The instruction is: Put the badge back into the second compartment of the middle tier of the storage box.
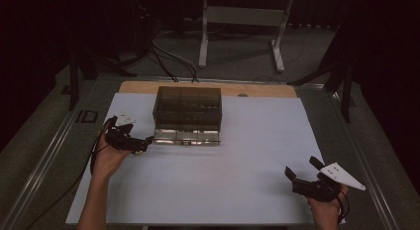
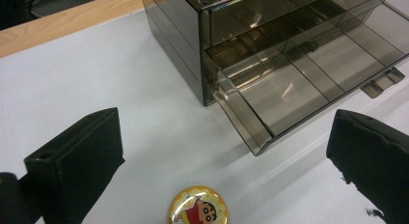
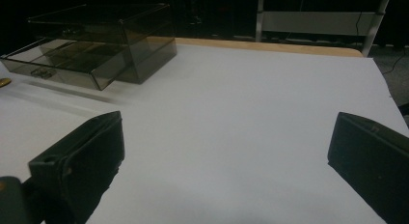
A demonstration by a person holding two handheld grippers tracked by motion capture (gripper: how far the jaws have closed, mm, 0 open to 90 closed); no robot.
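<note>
Left gripper (image 1: 143, 143) held near the drawer box's front-left corner, jaws spread wide, nothing between them; in the left gripper view a round badge (image 2: 198, 205) lies on the sheet between the jaws, untouched. Right gripper (image 1: 303, 171) at the near right of the table, jaws likewise wide apart and empty, well away from the box.

Surface: white sheet (image 1: 237, 165) covering a pale wooden tabletop (image 1: 143, 86), the wood showing as a strip along the far edge. Room dark; grey floor, black cables (image 1: 168, 56) and a white metal frame (image 1: 242, 22) beyond the table.

Drawer box (image 1: 187, 108): smoky transparent plastic, rectangular, hard glossy walls. Lower drawer (image 2: 299, 84) pulled out toward the person, split by thin partitions into compartments, a small handle tab (image 2: 383, 81) at its front.

Badge: glossy, yellow-gold rim, cartoon figure in red; its lower edge cut off by the frame. Contents of the upper tier hard to make out through the tinted plastic. Small round mark (image 1: 242, 95) on the wood strip, too small to identify.
</note>
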